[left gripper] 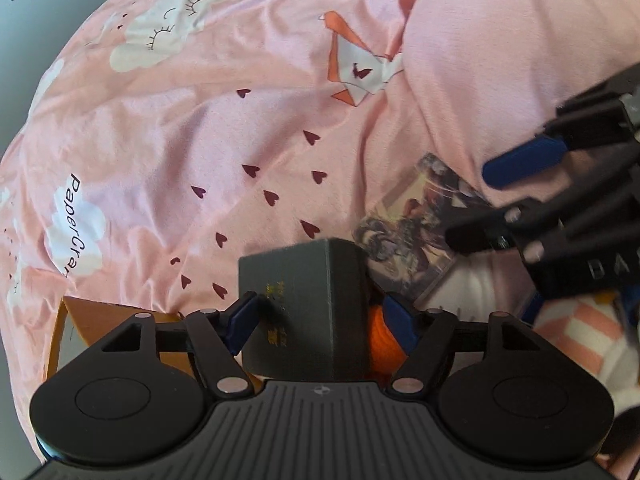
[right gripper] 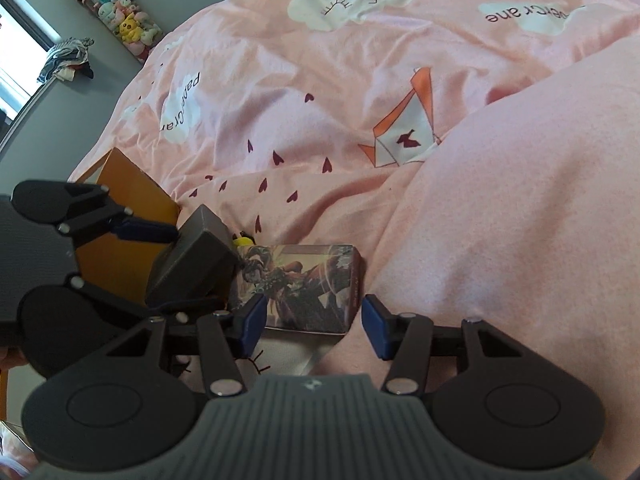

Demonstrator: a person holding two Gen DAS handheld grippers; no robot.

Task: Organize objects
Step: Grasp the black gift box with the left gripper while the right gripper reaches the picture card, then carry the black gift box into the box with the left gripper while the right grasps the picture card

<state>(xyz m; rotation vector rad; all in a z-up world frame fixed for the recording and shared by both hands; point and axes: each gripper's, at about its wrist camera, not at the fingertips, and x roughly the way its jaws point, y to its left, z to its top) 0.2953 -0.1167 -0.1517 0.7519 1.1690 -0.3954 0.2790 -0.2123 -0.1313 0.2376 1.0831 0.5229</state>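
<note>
A: Where do things stand?

B: The left gripper (left gripper: 320,320) has its fingers wide around the dark grey box (left gripper: 308,300). In the right wrist view that box sits tilted between them, and I can't tell whether the pads still press on it. It hangs just over the bed (left gripper: 160,140), with the orange box (right gripper: 124,216) at its nine o'clock.

A: And the other one?

B: The right gripper (right gripper: 314,320) has its fingers about half apart, straddling the near end of the illustrated box (right gripper: 304,284) without gripping it. That box lies flat on the bed, at three o'clock of the grey one.

A: What might go wrong?

B: My guess: the tilted grey box could slip and tumble onto the illustrated box or the small yellow thing (right gripper: 243,240) behind it. The soft quilt may also let either box tip, and the two grippers are close enough to knock together.

A: Any writing?

B: "PaperCrane" on the white clouds (left gripper: 76,228). Gold characters on the grey box are too blurred to read.
</note>
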